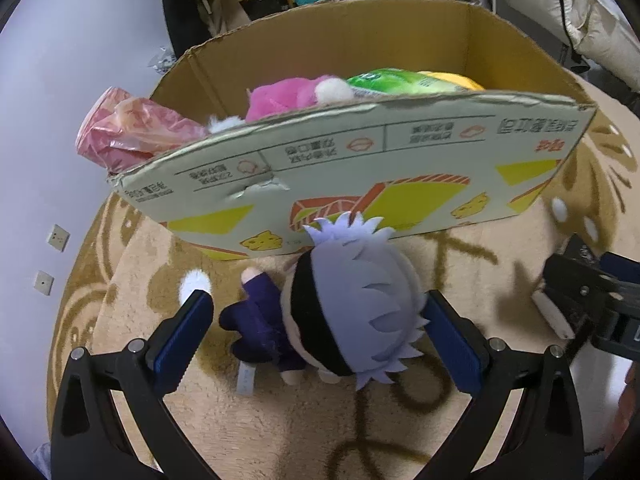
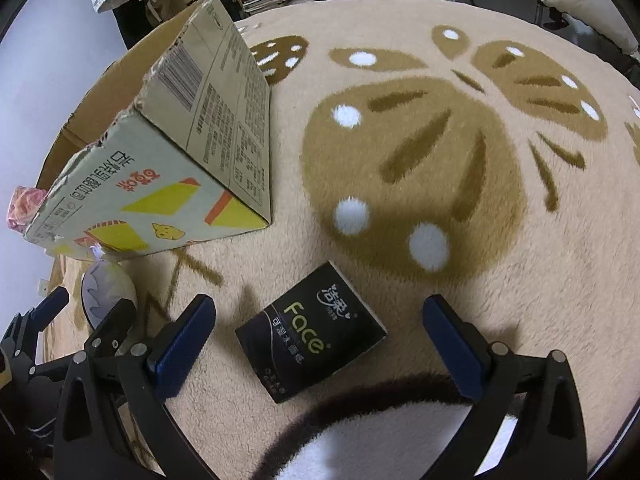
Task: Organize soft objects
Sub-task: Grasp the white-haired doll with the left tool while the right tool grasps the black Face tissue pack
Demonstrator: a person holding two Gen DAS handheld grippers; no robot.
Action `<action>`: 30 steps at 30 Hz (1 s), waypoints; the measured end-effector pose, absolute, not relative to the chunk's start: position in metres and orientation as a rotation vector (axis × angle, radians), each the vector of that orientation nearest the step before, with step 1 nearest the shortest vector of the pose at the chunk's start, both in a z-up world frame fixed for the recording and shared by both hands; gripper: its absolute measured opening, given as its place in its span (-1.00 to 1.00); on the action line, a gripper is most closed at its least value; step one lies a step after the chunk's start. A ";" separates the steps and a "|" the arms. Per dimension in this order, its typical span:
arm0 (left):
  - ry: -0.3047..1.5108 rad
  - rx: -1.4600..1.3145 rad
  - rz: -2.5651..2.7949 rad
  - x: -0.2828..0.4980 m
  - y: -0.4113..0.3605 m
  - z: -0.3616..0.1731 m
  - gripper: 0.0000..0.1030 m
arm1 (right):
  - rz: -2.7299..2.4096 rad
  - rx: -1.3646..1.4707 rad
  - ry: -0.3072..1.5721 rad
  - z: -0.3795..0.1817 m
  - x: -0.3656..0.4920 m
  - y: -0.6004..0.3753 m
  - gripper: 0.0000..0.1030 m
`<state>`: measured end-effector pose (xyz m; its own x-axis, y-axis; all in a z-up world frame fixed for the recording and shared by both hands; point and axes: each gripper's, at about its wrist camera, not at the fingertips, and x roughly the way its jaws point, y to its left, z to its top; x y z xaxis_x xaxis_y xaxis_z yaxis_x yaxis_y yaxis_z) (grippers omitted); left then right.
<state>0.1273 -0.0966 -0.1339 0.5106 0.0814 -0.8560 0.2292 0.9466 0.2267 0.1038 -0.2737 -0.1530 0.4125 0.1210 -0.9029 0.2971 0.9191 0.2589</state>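
Lilac-haired plush doll (image 1: 344, 304) lies on the rug (image 1: 280, 420) between the left gripper (image 1: 320, 336)'s spread jaws. Black tissue pack (image 2: 312, 330) lies between the right gripper (image 2: 320, 344)'s spread jaws.

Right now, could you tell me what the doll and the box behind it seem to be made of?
Doll: soft plush fabric, matte, with felt-like cut hair spikes. Box: corrugated cardboard, printed outside, plain brown inside; torn fluted edges show.

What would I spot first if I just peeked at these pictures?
Probably the doll with spiky pale hair, lying on the rug between the open left gripper fingers, just in front of the box. Next, the black tissue pack on the rug before the open right gripper.
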 end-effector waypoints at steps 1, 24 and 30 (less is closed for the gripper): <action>1.039 0.335 -0.084 0.128 -0.097 -0.135 0.98 | -0.115 0.411 1.151 -0.153 0.104 -0.273 1.00; 1.042 0.281 -0.119 0.123 -0.093 -0.138 0.29 | -0.139 0.299 1.180 -0.161 0.103 -0.258 0.80; 1.047 0.245 -0.128 0.122 -0.090 -0.134 0.16 | -0.159 0.287 1.180 -0.162 0.100 -0.260 0.60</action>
<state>0.1216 -0.0895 -0.1338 0.4961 0.0115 -0.8682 0.2208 0.9654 0.1390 0.1003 -0.2603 -0.1617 0.3758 0.0269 -0.9263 0.2714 0.9526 0.1377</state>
